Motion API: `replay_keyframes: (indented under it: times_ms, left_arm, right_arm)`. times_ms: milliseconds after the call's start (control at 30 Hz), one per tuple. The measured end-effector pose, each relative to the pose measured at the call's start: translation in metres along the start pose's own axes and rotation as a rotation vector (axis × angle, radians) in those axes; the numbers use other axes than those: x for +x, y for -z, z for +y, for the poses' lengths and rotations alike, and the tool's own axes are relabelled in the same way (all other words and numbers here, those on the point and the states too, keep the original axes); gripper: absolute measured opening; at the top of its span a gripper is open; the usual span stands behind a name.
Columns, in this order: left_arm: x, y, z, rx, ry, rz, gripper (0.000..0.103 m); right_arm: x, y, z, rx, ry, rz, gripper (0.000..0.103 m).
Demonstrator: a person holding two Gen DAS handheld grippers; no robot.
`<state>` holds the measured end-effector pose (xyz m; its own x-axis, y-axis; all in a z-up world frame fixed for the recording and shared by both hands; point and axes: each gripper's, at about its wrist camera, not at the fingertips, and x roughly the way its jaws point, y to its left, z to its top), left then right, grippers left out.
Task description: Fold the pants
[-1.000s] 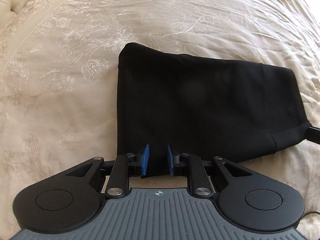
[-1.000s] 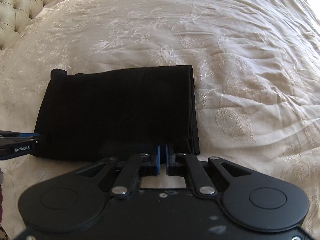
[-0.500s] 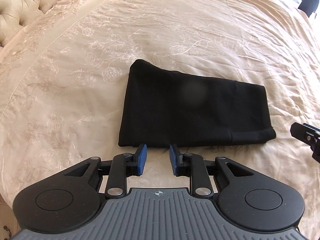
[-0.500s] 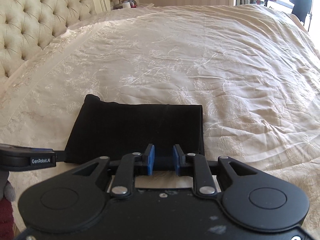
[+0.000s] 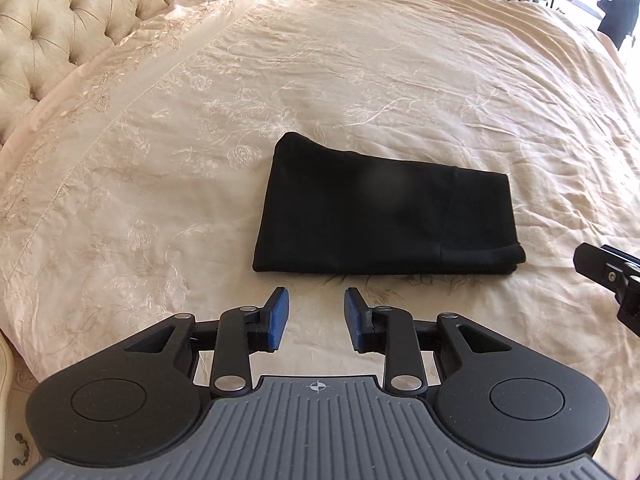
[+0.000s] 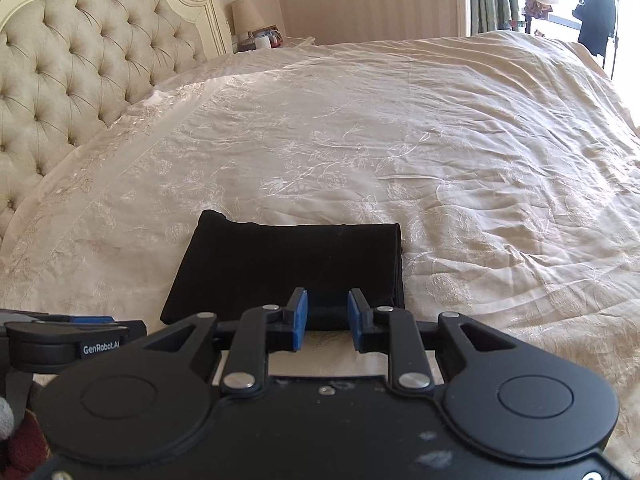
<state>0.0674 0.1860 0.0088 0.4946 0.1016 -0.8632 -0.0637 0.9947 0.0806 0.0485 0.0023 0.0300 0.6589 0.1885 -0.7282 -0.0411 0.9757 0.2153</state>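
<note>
The black pants (image 5: 384, 216) lie folded into a compact rectangle on the cream bedspread; they also show in the right wrist view (image 6: 292, 268). My left gripper (image 5: 316, 312) is open and empty, held back from the pants' near edge. My right gripper (image 6: 327, 314) is open and empty, just short of the pants' near right corner. Part of the right gripper shows at the right edge of the left wrist view (image 5: 612, 280), and the left gripper shows at the lower left of the right wrist view (image 6: 68, 340).
The embroidered cream bedspread (image 6: 400, 140) covers the whole bed. A tufted headboard (image 6: 80, 60) stands at the left. A nightstand with a lamp (image 6: 244, 16) is behind it. Dark clothes hang on a stand (image 6: 596, 16) at the far right.
Both grippers have let go of the pants, opened wider and pulled back and up from them. The pants stay folded on the bed.
</note>
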Motion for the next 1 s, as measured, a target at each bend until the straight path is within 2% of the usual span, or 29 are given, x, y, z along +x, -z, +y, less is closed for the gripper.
replay_keyframes:
  times_ms: [433,767,1000]
  left_arm:
    - [-0.019,0.002,-0.008,0.014,0.007,-0.048,0.030]
    - [-0.020,0.005,-0.004,0.013,0.008,-0.049,0.030]
    - [-0.017,0.005,0.002,0.005,-0.023,-0.045,0.031]
  right_arm:
    - [-0.020,0.009,0.003,-0.014,-0.006,-0.033,0.025]
    - [-0.025,0.014,0.008,-0.016,-0.001,-0.031,0.025]
    - [-0.024,0.015,0.015,-0.022,0.001,-0.026,0.025]
